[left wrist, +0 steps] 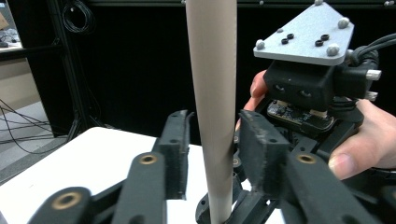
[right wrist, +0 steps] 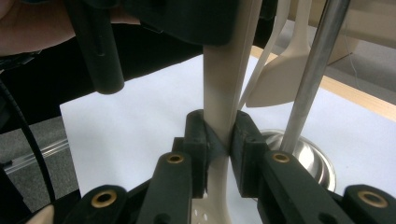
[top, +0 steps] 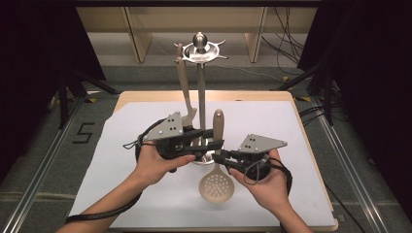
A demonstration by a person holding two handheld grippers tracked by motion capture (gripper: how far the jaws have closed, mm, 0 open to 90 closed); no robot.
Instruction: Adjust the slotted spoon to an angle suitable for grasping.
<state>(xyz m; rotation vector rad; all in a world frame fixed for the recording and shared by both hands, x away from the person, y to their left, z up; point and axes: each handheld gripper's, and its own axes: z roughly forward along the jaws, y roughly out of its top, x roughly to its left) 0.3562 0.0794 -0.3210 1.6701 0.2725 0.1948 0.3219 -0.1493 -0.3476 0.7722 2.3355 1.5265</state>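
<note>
While my right claw [right wrist: 218, 140] was clamped on the slotted spoon's [top: 216, 182] handle just above its bowl over the worktop [top: 301, 145], my left claw [left wrist: 212, 140] stood apart around the handle higher up, beside the rack [top: 201, 87].

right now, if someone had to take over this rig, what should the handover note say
Right gripper: shut on the handle of the beige skimmer, low down near its perforated bowl.
Left gripper: open; its jaws stand on either side of the same handle higher up, with gaps showing at both pads.
Things: the skimmer is over the white sheet, handle pointing at the steel utensil stand. A beige spatula already hangs from the stand's top ring.
Done: spatula hung, skimmer gripped.
Left: probably lift the skimmer and hang it on a free hook. Whether its bowl rests on the sheet I cannot tell.
</note>
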